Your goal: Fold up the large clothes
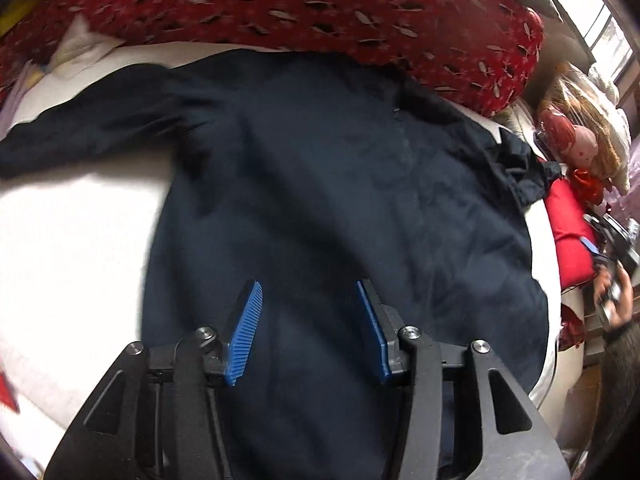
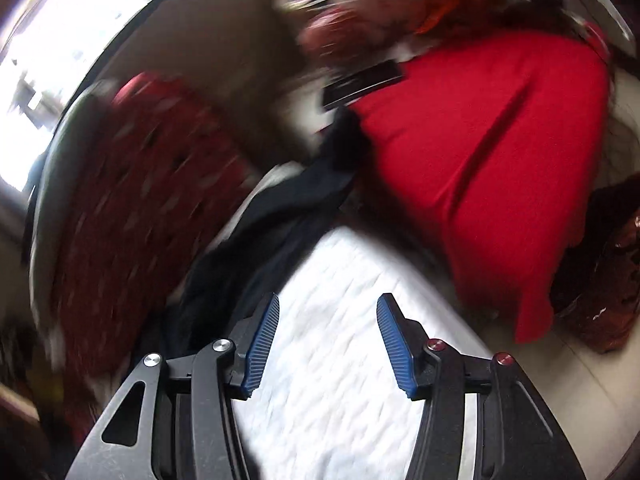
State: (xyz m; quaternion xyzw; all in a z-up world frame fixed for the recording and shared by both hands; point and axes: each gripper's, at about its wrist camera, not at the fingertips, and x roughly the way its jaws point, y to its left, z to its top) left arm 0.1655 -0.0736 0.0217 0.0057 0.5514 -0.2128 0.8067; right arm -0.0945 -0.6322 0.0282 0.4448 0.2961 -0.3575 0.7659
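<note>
A large dark navy garment (image 1: 320, 200) lies spread flat on a white bed (image 1: 72, 240), one sleeve stretched to the left. My left gripper (image 1: 309, 292) is open and empty, hovering over the garment's lower middle. In the right wrist view, a bunched part of the same garment (image 2: 288, 216) lies left of and ahead of my right gripper (image 2: 327, 304), which is open and empty over the white mattress (image 2: 340, 360). The right gripper also shows at the right edge of the left wrist view (image 1: 612, 276). The right view is blurred.
A red patterned quilt (image 1: 300, 4) is piled along the far side of the bed and shows in the right wrist view (image 2: 132, 208). A plain red cushion (image 2: 492, 152) lies at the bed's right end, with a dark flat object (image 2: 362, 82) beside it. Dolls and clutter (image 1: 576, 144) sit beyond.
</note>
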